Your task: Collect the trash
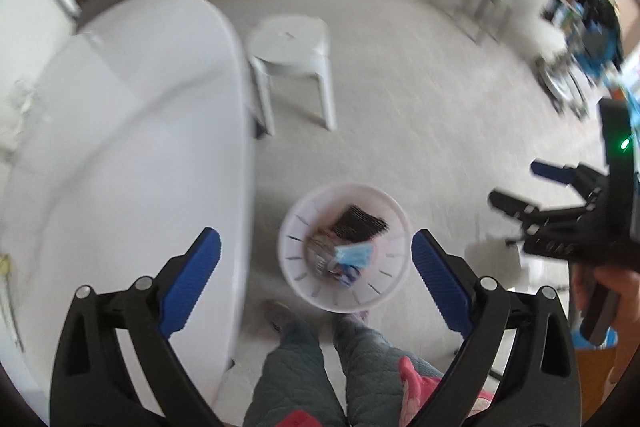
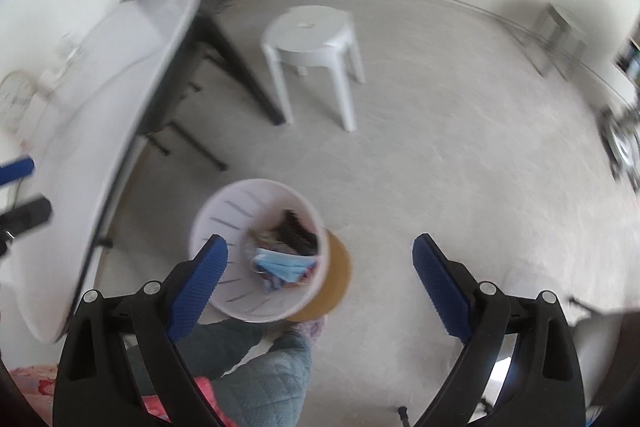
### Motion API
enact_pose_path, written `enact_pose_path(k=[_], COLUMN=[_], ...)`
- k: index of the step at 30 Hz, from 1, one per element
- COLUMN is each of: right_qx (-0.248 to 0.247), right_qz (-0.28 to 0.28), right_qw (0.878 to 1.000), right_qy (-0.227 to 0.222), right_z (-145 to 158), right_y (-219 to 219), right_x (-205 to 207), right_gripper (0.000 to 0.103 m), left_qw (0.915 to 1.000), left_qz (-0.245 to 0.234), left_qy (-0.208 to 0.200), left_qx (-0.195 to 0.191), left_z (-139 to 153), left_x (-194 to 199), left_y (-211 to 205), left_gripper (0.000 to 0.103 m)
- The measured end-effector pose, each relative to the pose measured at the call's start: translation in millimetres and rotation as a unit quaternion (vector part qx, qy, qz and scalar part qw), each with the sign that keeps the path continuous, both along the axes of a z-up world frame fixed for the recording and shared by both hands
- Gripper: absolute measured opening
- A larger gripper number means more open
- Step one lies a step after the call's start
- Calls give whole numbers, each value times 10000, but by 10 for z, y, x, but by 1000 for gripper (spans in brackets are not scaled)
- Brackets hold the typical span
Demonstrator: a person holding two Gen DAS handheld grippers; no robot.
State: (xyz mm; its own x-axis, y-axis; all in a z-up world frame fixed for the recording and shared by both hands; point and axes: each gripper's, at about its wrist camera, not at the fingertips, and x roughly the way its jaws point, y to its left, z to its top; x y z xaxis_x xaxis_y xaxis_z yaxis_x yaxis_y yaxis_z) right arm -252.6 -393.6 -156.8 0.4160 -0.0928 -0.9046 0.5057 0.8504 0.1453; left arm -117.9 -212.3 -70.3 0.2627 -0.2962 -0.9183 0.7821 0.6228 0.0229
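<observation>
A white slotted trash bin [image 1: 294,281] stands on the floor below both grippers. Inside it lie a blue face mask [image 1: 354,254], a black ribbed piece [image 1: 360,223] and some crumpled wrappers. My left gripper [image 1: 316,247] hangs high over the bin, open, with nothing between its blue pads. In the right wrist view the same bin [image 2: 208,223] shows the mask [image 2: 285,264]. My right gripper [image 2: 320,249] is open and empty there, its left pad over the bin's rim. The right gripper [image 1: 520,185] also shows at the right edge of the left wrist view, held by a hand.
A white oval table [image 1: 132,131] fills the left, its black legs [image 2: 240,75] beneath it. A white plastic stool [image 1: 292,47] stands behind the bin. A round brown disc [image 2: 338,279] lies under the bin. The person's quilted trouser legs [image 1: 320,367] are just below.
</observation>
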Motion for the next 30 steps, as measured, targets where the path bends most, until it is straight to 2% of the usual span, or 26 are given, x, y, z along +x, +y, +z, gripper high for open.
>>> enact_pose_path(k=[4, 6, 10, 15, 18, 20, 24, 26, 30], right_qx=[8, -19, -91, -262, -527, -753, -1075, -1181, -1273], right_qz=[689, 1089, 1744, 2225, 2548, 2728, 2883, 2898, 2915], right_qw=[9973, 9933, 9827, 9728, 9620, 9529, 9355, 9263, 9128], right_qy=[-238, -398, -618, -589, -832, -1091, -1736, -2097, -2561], right_z=[217, 354, 559, 787, 1107, 1428, 2119, 2484, 2925], right_y=[382, 641, 1154, 1693, 1999, 2181, 2389, 2469, 2570], right_x=[444, 693, 1157, 1683, 1960, 2154, 2444, 2552, 2653], right_gripper=[93, 98, 100, 100, 100, 100, 100, 100, 100], left_qw=[9982, 9961, 9877, 9718, 9572, 9443, 9235, 9086, 8861], left_qz=[513, 793, 1496, 2271, 2770, 3119, 3501, 3725, 4066], left_qy=[-318, -393, -448, -627, -840, -1041, -1500, -1797, -2052], left_qx=[-20, -33, -71, -19, -28, -166, -451, -582, -862], left_z=[281, 372, 491, 579, 749, 957, 1393, 1659, 1999], left_x=[185, 291, 516, 799, 1005, 1154, 1360, 1519, 1725], left_y=[431, 669, 1193, 1751, 2087, 2319, 2637, 2788, 3041], left_gripper=[95, 95, 95, 95, 95, 95, 95, 95, 95])
